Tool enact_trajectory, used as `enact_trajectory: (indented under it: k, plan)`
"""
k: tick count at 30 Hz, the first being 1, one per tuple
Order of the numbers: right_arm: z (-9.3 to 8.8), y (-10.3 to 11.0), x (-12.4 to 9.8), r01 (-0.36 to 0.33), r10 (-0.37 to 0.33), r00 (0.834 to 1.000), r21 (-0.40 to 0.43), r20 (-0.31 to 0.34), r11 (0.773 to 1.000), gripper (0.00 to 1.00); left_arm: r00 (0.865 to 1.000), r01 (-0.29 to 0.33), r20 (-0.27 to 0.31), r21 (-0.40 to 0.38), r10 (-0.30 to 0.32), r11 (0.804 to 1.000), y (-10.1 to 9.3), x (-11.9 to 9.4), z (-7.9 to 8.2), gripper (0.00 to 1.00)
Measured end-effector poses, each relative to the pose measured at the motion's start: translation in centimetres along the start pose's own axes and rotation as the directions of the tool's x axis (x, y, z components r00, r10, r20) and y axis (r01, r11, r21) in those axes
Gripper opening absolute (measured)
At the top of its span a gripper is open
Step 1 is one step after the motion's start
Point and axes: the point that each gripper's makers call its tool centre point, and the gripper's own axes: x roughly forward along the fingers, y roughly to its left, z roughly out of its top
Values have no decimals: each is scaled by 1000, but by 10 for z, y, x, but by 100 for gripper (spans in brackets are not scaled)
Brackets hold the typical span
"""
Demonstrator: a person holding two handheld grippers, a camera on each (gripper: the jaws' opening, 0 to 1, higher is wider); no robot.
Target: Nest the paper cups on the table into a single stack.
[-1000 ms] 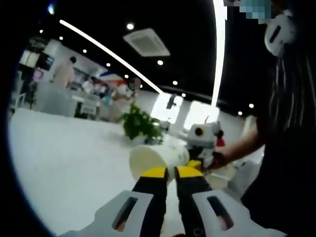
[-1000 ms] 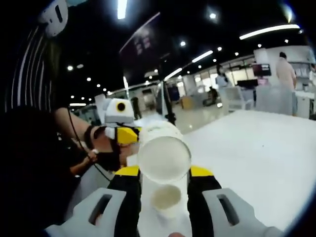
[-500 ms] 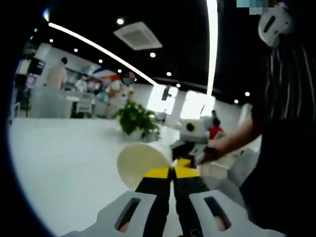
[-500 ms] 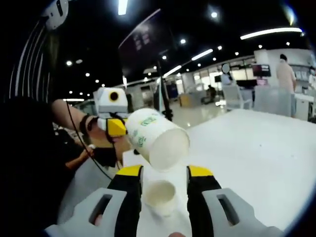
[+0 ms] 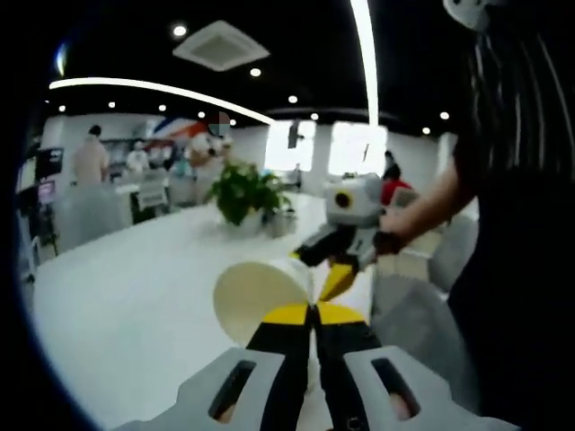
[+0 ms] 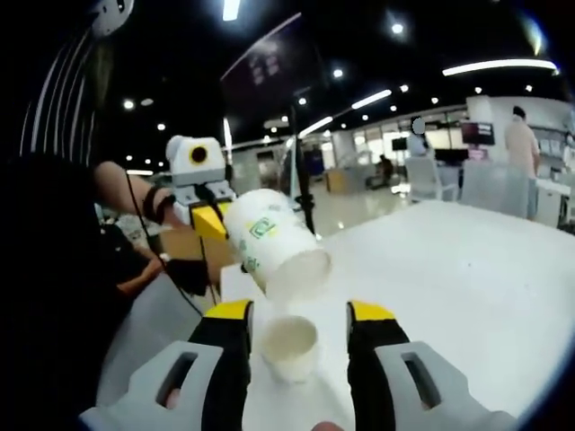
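White table point(image 6: 467, 269), left claw point(image 5: 314, 313) gripping paper cup point(image 6: 272, 242) above second cup point(image 6: 287, 346).

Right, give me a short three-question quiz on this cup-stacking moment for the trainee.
1. True or false: the left gripper holds the printed cup tilted above the table.
2. Where is the plain cup? A) upright between the open jaws of the right gripper; B) inside the printed cup; C) on its side beside the plant.
3. Fill in: the printed cup is not yet ____ in the plain cup.
Key: 1 true; 2 A; 3 nested.
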Motion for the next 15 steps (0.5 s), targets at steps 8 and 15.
enact_trajectory:
  k: [8, 15]
  plan:
    - [1, 4, -6, 5, -5, 1000, -35, 1, 999, 46, 999, -17, -27, 76, 20, 997, -2, -10, 19, 0]
    - [2, 3, -11, 9, -8, 1000, -67, 12, 998, 50, 992, -21, -118, 150, 39, 988, -4, -21, 19, 0]
